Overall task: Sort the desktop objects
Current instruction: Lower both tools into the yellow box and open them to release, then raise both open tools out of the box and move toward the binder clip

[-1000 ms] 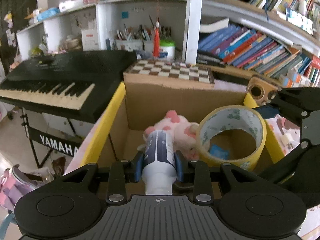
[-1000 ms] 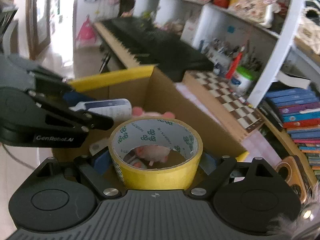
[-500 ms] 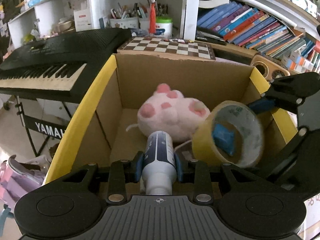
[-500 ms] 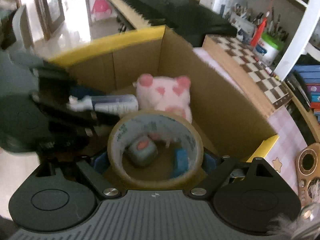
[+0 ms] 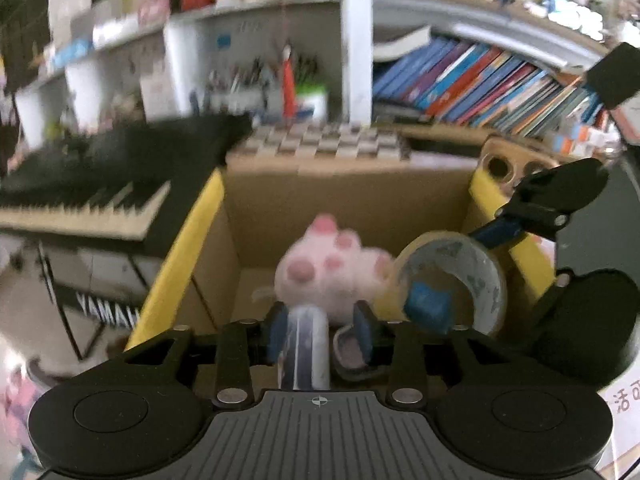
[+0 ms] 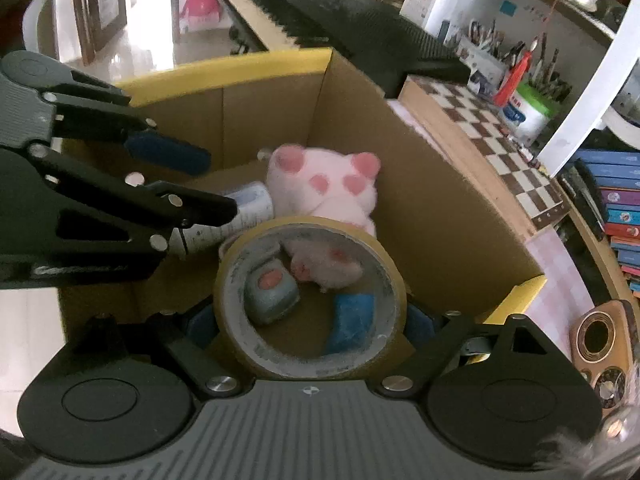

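A cardboard box (image 5: 348,196) with yellow rims (image 6: 224,68) holds a pink plush toy (image 5: 328,276) (image 6: 324,184). My left gripper (image 5: 318,330) is open, and the white-and-blue tube (image 5: 306,354) drops between its fingers; the tube (image 6: 248,208) lies against the plush in the right wrist view. My right gripper (image 6: 310,320) is shut on a yellow tape roll (image 6: 308,296), held over the box; the roll (image 5: 452,284) shows at right in the left wrist view. A small grey device (image 6: 272,290) lies on the box floor.
A black keyboard (image 5: 104,184) stands left of the box. A chessboard (image 6: 492,140) lies behind it, with a pen pot (image 6: 532,108) and bookshelves (image 5: 480,80) beyond. A wooden radio (image 6: 600,340) sits at the right.
My left gripper has opened and let the tube slip down into the box. The left view has tilted up and blurred. The right gripper with the tape roll has sunk lower over the box.
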